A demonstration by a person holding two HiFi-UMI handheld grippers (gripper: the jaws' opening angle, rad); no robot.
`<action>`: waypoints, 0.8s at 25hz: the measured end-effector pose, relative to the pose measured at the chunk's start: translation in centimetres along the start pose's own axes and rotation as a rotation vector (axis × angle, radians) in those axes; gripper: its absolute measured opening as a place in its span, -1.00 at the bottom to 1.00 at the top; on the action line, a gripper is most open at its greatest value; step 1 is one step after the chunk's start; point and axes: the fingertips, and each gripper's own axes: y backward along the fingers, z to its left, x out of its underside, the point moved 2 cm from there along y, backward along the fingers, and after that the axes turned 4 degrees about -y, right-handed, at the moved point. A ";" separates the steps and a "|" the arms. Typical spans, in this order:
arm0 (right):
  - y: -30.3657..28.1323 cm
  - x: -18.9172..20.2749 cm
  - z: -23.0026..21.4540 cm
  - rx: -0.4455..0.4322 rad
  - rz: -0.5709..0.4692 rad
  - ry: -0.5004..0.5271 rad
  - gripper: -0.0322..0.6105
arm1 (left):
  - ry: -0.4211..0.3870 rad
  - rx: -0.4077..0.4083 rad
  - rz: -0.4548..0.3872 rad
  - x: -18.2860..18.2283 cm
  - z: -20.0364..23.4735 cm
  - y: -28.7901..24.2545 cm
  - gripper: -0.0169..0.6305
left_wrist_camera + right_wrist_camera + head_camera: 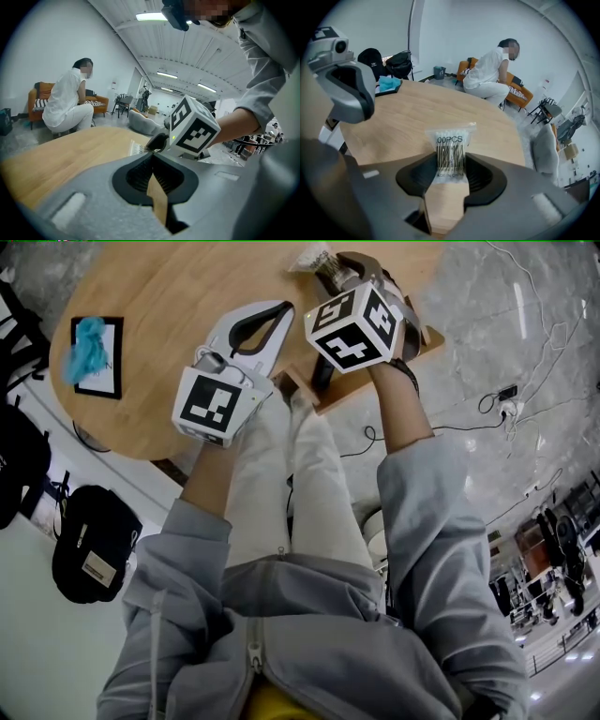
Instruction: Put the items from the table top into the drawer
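The packet (450, 152) is clear with black barcode, the table (408, 117) pale wood.

the right gripper (450, 161) has its fingers (480, 174) pressed from both sides on a clear packet (451, 143) with a barcode, whose top stands out past them. beyond the fingers spreads the round wooden bench (408, 117). up and left of them hangs the left gripper (349, 93), with a blue cloth (388, 83) behind it. far beyond, a person (487, 75) in white crouches by an orange sofa (520, 96).
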 end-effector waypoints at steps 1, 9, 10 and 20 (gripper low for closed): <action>0.8 0.1 0.1 0.014 -0.012 -0.012 -0.37 | -0.002 0.001 0.000 0.1 -0.2 0.2 -0.94; 7.0 5.3 0.0 0.142 -0.025 -0.214 -0.37 | -0.021 0.019 0.000 0.8 -2.4 1.7 -0.94; 7.7 6.4 0.1 0.158 -0.021 -0.245 -0.37 | -0.022 0.023 0.002 1.0 -2.8 1.8 -0.94; 8.9 17.4 4.5 0.186 0.065 -0.623 -0.36 | -0.023 0.077 0.023 2.2 -6.3 0.6 -0.94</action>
